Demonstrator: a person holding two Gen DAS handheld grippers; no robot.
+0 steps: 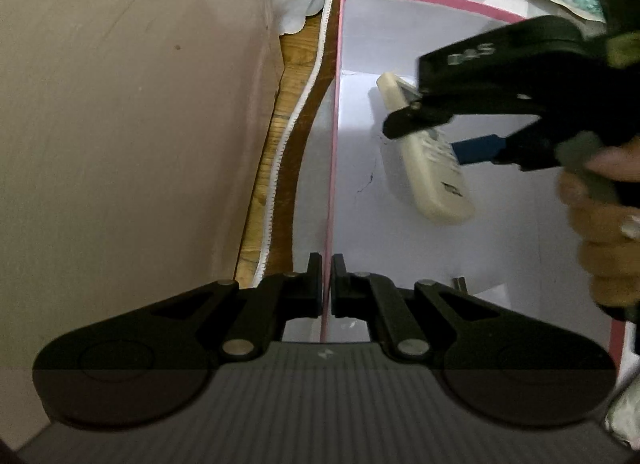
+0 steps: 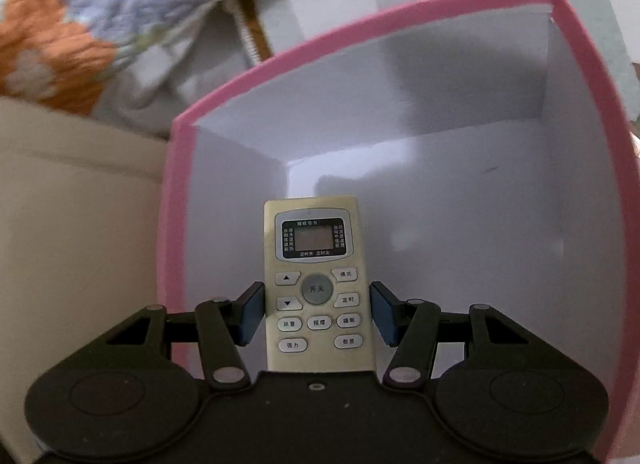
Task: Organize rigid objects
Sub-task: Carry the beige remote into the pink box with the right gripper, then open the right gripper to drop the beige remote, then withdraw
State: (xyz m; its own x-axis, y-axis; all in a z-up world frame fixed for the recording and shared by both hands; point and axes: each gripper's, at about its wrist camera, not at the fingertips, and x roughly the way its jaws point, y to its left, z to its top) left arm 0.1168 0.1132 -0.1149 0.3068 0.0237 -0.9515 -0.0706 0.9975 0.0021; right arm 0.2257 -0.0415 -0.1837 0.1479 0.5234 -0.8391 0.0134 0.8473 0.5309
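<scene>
Inside the pink-rimmed box, the right tongs reach in, pads spread just beside the air-conditioner remote — not clamping; left tongs pinch the box's side wall.

The cream plastic remote control had its lower end hidden behind the right gripper body. The floral quilted blanket was blurred and cut off by the frame's edge, as was the pink-rimmed white cardboard box.
</scene>
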